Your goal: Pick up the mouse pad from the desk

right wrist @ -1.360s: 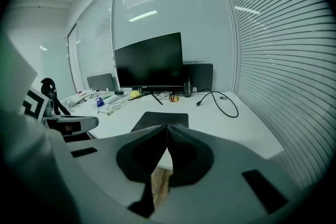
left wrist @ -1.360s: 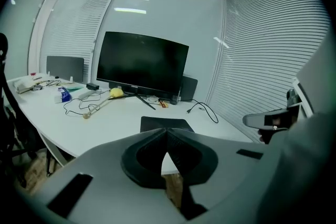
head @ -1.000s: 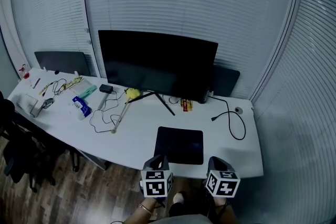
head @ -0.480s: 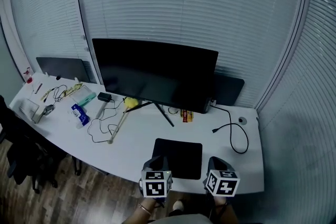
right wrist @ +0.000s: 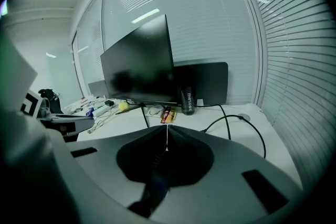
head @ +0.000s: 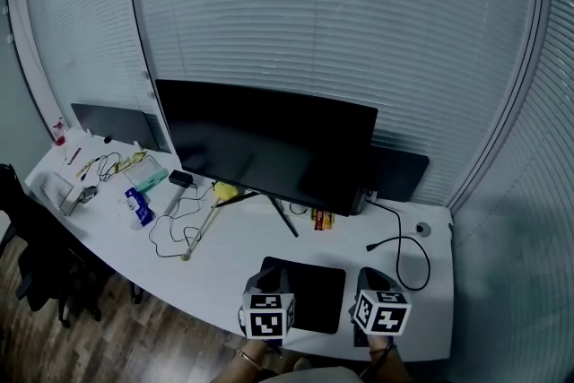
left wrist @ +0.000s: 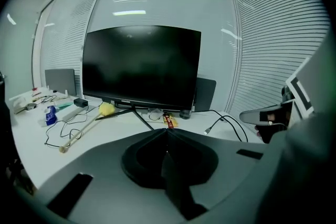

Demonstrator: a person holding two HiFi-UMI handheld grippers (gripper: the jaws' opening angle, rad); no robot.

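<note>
Illumination is dim and cool-toned; the white bench (head: 235, 238) is the brightest surface. Ceiling-light streaks glare on the glass wall (left wrist: 168, 2) in both gripper views. Those views show strong fisheye curvature and black corner vignetting.

walls: closed slatted blinds (head: 314, 22) across back and right side, glass panes between vertical frame posts (head: 142, 49) | floor: brown wood planks (head: 126, 336) | furniture: white desk (head: 238, 233) set into the corner; dark chair (head: 36, 269) at its left end | light: cool, dim; strip-lamp reflections (left wrist: 128, 12) on glass
</note>
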